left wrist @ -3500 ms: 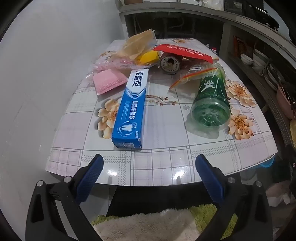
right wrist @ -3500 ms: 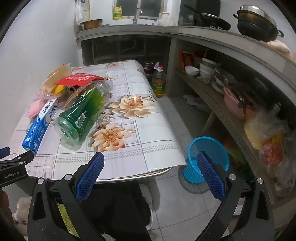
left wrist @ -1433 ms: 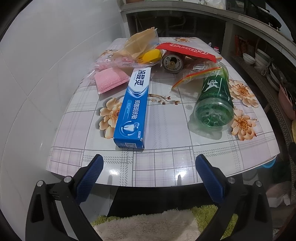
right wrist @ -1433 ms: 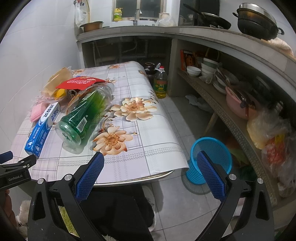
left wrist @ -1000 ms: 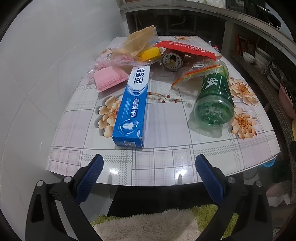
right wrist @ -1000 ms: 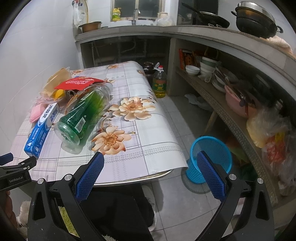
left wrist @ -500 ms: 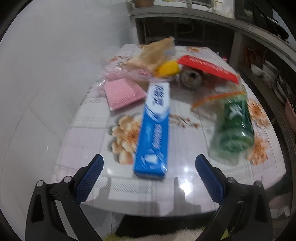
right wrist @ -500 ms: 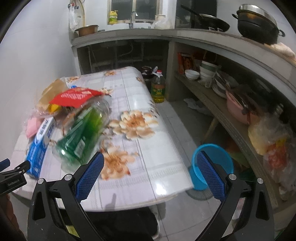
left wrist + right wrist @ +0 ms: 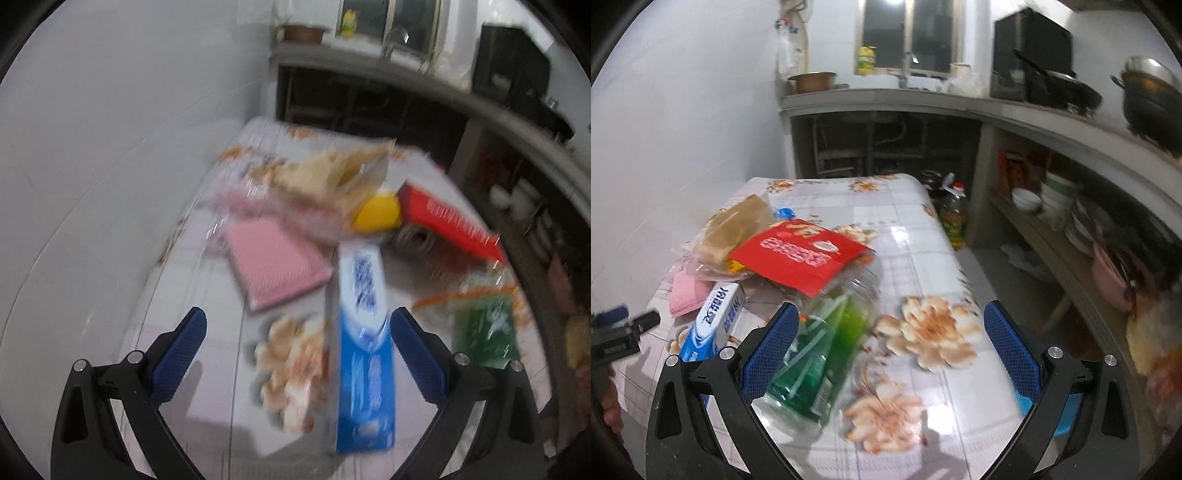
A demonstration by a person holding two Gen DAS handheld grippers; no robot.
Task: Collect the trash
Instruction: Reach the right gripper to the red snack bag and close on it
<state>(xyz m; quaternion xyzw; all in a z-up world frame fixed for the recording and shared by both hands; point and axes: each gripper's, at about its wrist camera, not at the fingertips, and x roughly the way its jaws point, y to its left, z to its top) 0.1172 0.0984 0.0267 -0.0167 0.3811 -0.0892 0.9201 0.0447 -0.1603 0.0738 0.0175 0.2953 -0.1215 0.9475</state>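
A: Nearest the left claw (image 9: 295,328), what's there?

B: The toothpaste box (image 9: 364,354), blue and white, lying long-ways at about five o'clock in the left view, between the wide-spread, empty jaws though nearer the right finger. The view is smeared, so its edges are soft.

A: How would you take it well?

B: I'd centre the jaws across its narrow width, come down level, and close gently; thin card would probably crush.

A: And the right claw (image 9: 886,328)?

B: Also wide and empty. The green bottle (image 9: 827,354) lies on its side at seven o'clock, hard by the left finger, on the table (image 9: 905,236).

A: Farther off?

B: A pink pad (image 9: 277,262) at eleven, then a red packet (image 9: 798,254) and a tan bag (image 9: 735,225) toward twelve. The blue bin (image 9: 1028,406) is at four o'clock, mostly hidden.
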